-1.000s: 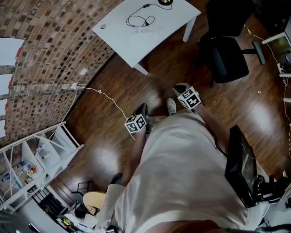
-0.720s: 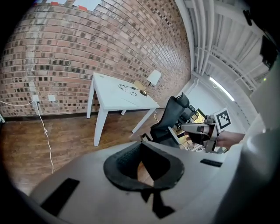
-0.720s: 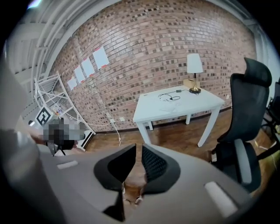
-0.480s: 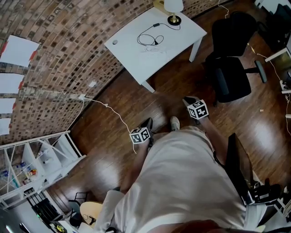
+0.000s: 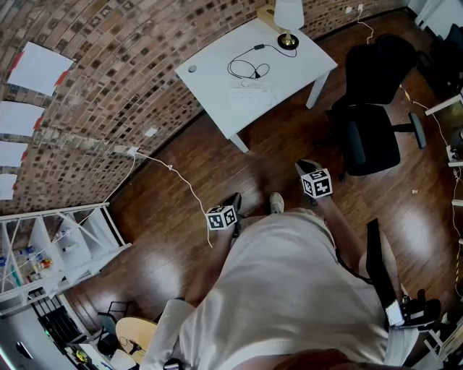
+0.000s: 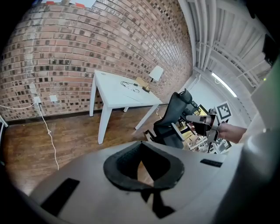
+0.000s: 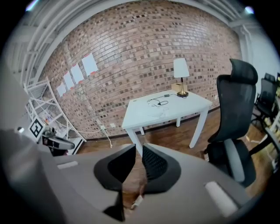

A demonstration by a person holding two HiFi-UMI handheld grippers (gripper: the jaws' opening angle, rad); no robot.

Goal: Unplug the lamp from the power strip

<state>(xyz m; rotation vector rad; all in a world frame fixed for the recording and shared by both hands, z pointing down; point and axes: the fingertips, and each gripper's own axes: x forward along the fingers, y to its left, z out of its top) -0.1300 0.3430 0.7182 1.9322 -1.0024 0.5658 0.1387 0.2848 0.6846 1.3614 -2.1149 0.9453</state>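
Observation:
The lamp (image 5: 289,20) with its white shade stands at the far corner of a white table (image 5: 217,94) against the brick wall. It also shows as the lamp (image 7: 180,70) and the lamp (image 6: 155,73). A black cable (image 5: 249,69) lies coiled on the tabletop, beside a pale cord or strip (image 5: 255,92) that is too small to make out. Both grippers hover over the wooden floor, well short of the table. My left gripper (image 5: 233,201) is shut and empty, tips touching (image 6: 141,143). My right gripper (image 5: 305,168) holds nothing, with only a thin slit between its jaws (image 7: 138,148).
A black office chair (image 5: 369,108) stands right of the table. A white cable (image 5: 177,181) runs across the floor from a wall outlet. A white wire rack (image 5: 51,253) is at the left. Paper sheets (image 5: 40,69) hang on the brick wall.
The table and lamp have come lower and nearer in the head view. My right gripper has shifted right and rolled a little. The left one has hardly moved.

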